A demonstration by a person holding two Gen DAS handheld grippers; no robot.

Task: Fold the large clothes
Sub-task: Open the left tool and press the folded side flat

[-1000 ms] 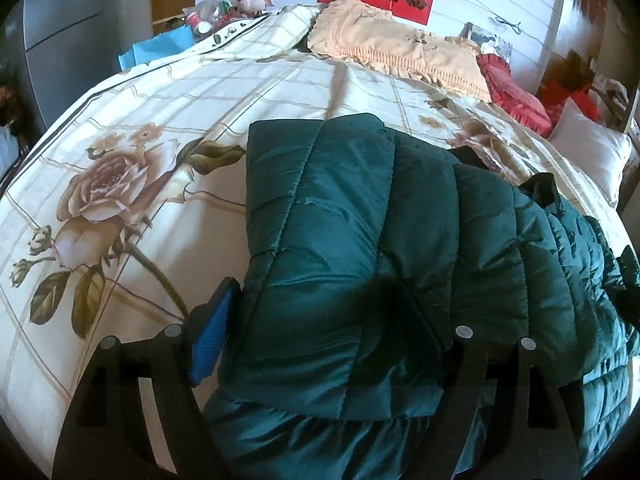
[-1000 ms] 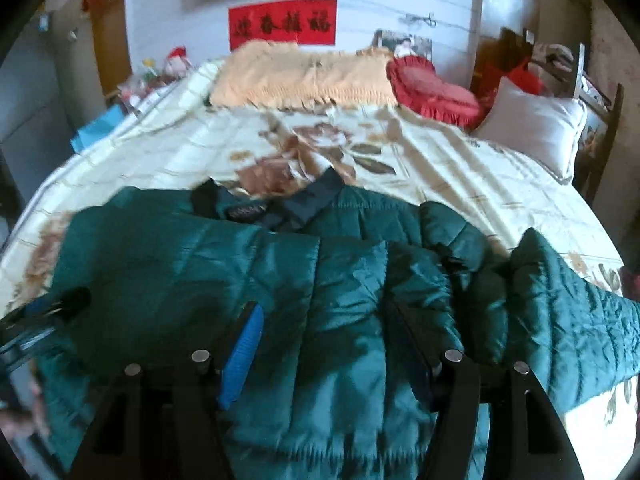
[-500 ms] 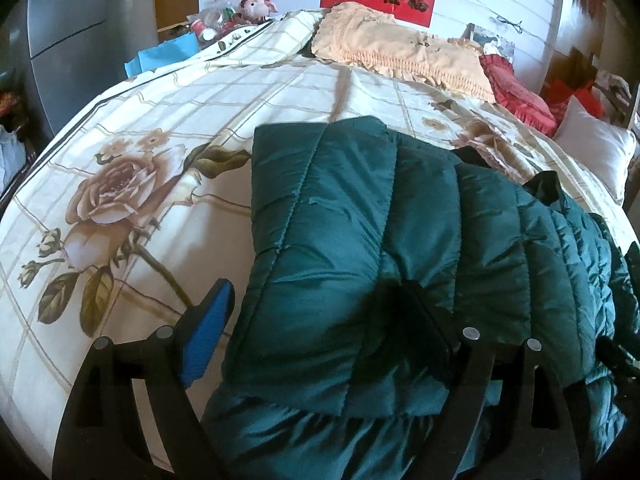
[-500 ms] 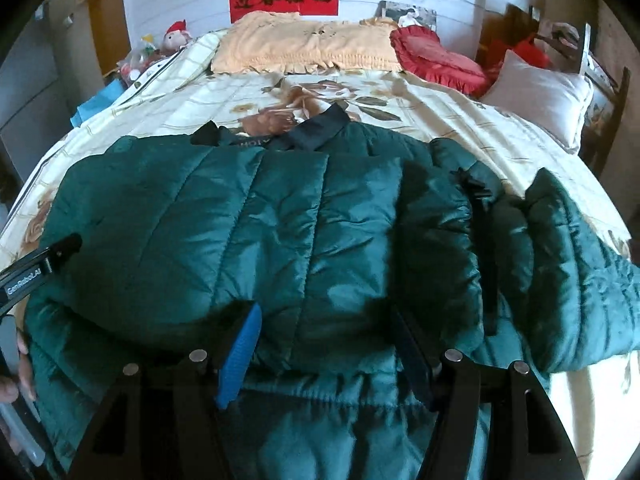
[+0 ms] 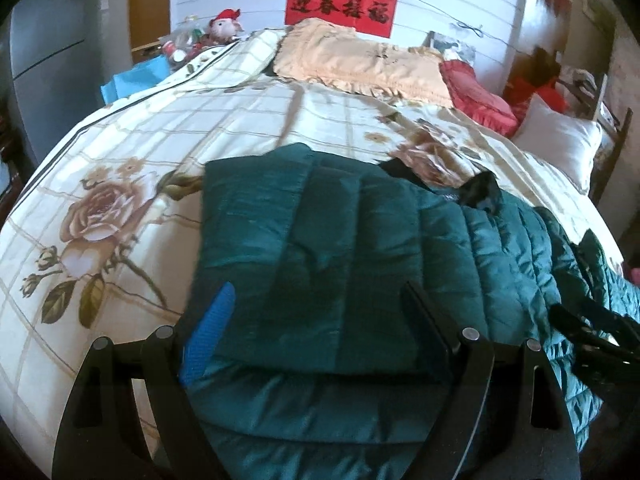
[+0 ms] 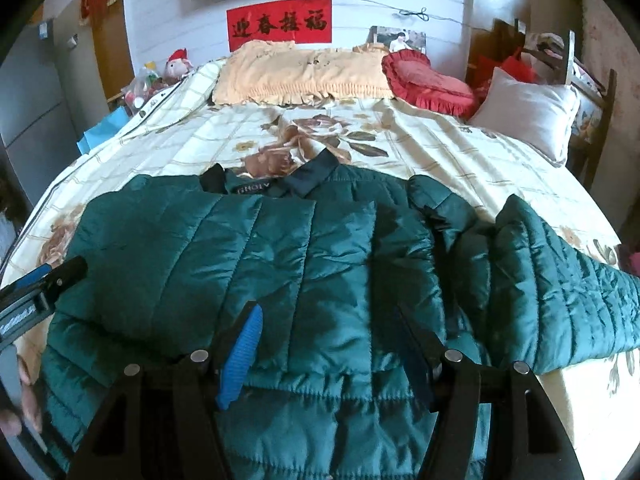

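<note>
In the left wrist view, our left gripper [image 5: 316, 320] has drawn back and up from where it stood a second ago, so the red banner [image 5: 342, 8] and the headboard end now show in full. Its jaws have just been opening and stand wide, with the folded panel of the green jacket [image 5: 340, 240] below and between them but no pad pressing on it; we judge the panel released. The jacket lies on the floral bedspread [image 5: 120, 184], its left side laid over the body. In the right wrist view, our right gripper [image 6: 328, 344] hovers about half open above the hem, gripping nothing, hardly moved from half a second ago. The collar [image 6: 280, 184] points toward the pillows, and the right sleeve [image 6: 560, 280] sprawls unfolded to the right. We take that sleeve as the next fold.
</note>
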